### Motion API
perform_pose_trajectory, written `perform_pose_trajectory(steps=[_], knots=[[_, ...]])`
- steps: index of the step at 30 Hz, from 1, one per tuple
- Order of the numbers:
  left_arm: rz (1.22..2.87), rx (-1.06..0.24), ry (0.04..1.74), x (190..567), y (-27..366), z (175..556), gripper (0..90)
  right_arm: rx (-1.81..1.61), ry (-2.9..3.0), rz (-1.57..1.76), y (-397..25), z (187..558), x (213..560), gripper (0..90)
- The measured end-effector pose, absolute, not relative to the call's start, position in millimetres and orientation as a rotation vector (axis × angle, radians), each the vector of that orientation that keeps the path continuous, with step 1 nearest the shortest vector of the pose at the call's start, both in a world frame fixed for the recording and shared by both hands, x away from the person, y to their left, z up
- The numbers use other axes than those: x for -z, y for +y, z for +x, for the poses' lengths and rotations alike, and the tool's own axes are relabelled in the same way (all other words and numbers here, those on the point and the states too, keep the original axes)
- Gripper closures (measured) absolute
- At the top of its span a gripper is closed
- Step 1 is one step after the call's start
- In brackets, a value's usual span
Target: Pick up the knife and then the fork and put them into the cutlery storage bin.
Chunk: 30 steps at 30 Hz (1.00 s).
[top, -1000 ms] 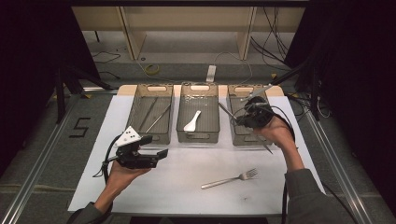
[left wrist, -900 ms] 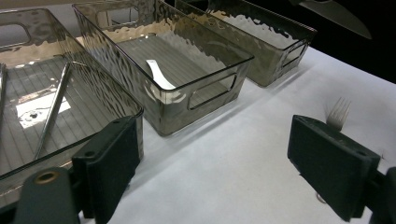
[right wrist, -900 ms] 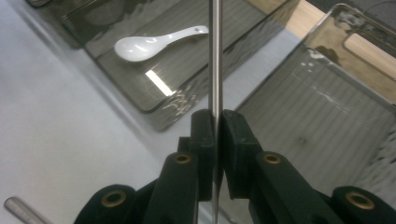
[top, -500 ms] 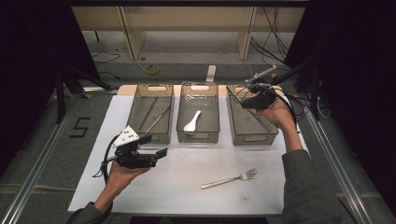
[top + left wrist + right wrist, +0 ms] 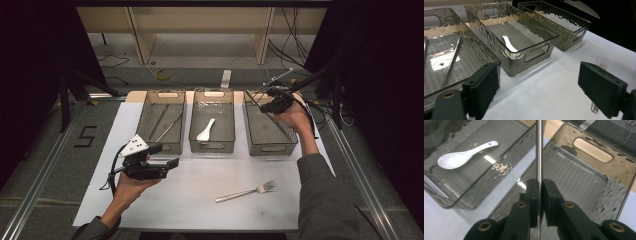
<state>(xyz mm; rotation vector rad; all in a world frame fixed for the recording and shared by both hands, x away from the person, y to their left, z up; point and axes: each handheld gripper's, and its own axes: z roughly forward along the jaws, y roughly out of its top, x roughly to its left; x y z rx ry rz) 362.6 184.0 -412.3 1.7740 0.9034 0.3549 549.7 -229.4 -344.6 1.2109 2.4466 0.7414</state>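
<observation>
On the white-covered surface (image 5: 200, 195) stand three clear bins, and the right hand-held gripper (image 5: 274, 102), raised over the right bin (image 5: 272, 135), has its jaws closed on a thin metal utensil (image 5: 539, 150), while the left hand-held gripper (image 5: 161, 157) hovers wide open and empty, a fork (image 5: 246, 191) lying to its right.

White table sheet (image 5: 200, 200) brightly lit from above, surroundings falling to black, glare rippling on clear bins (image 5: 524, 37), soft shadows beneath them, close black jaws blurred in both gripper views
</observation>
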Motion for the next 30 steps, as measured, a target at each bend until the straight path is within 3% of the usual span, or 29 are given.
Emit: perform_pose_trajectory(steps=[30], knots=[[1.764, -0.359, 0.892, 411.0, 184.7, 361.5, 16.2, -0.658, 2.387, 1.283, -229.5, 573.1, 366.9, 84.2]])
